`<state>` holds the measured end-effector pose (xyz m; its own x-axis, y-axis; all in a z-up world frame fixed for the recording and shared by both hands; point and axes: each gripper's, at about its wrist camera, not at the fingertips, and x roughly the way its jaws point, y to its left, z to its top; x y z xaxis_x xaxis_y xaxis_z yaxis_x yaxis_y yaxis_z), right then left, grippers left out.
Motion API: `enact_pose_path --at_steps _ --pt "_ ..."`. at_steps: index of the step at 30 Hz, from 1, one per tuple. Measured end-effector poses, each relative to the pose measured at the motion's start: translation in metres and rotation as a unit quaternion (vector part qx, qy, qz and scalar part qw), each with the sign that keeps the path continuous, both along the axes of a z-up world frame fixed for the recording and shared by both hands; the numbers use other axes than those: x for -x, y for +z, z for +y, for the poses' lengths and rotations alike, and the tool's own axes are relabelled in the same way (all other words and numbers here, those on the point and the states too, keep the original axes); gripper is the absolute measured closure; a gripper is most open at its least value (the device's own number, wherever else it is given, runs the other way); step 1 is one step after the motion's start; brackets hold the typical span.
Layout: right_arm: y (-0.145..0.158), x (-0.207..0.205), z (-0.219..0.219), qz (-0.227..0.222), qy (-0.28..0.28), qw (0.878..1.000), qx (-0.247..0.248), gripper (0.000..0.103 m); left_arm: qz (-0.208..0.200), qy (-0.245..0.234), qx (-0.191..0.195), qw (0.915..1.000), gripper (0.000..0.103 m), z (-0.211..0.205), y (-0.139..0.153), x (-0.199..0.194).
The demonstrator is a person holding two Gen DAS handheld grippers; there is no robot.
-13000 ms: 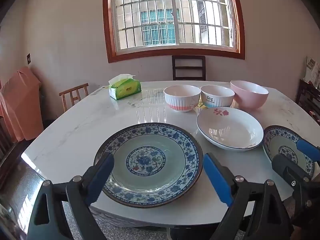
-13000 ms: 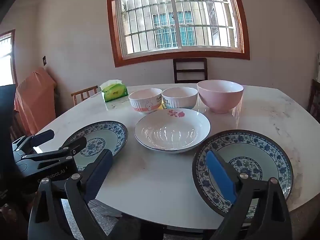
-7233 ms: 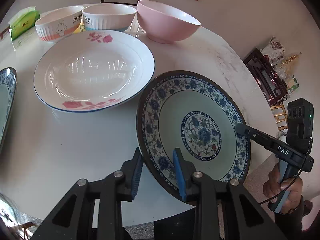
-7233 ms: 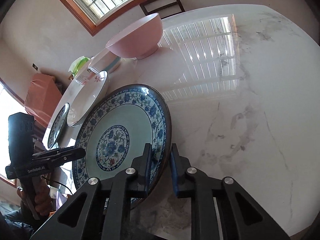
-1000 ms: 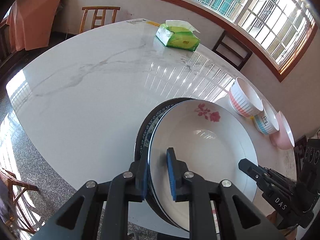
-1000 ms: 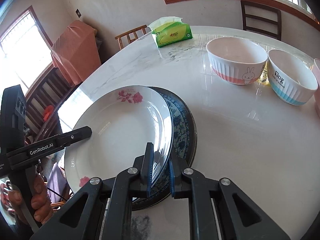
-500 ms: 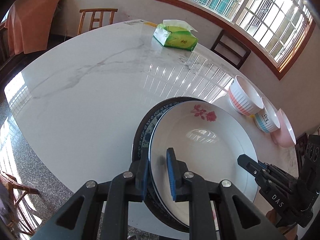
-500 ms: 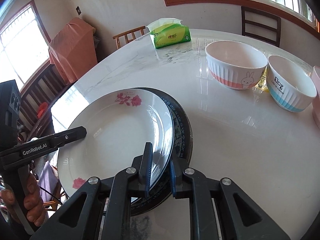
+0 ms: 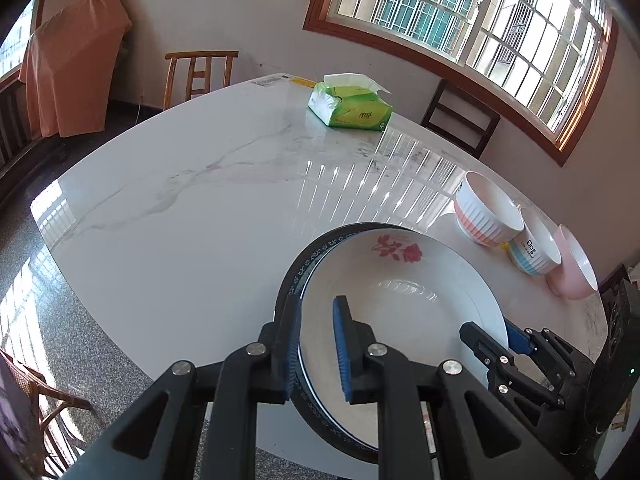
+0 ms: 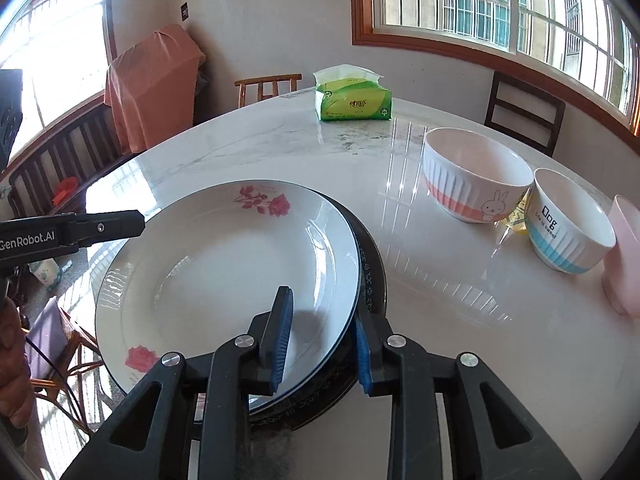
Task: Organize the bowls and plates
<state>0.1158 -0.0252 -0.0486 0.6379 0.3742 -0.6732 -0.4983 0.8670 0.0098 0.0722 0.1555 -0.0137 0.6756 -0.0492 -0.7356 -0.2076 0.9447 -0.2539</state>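
Plates stacked: white rose plate (image 10: 224,280) sits on blue-patterned plate (image 10: 370,280), near table edge, well short of tissue box (image 10: 352,100).

Left gripper (image 9: 316,344) and right gripper (image 10: 320,336) both parted, straddling the rose plate's rim, releasing by my read.

Left to do: rabbit bowl (image 10: 476,172), blue-striped bowl (image 10: 568,224), pink bowl (image 10: 624,256) unstacked beside stack.
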Motion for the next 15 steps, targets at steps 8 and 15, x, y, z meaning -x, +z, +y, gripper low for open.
enact_pose_path --at_steps 8,15 --pt "0.019 0.012 -0.048 -0.046 -0.039 0.995 -0.082 0.052 -0.004 -0.008 -0.022 0.9997 0.086 -0.012 0.008 0.008" --pt "0.014 0.033 -0.134 -0.056 -0.130 0.985 -0.099 0.053 -0.007 -0.081 -0.009 0.9967 0.086 -0.060 0.014 0.012"
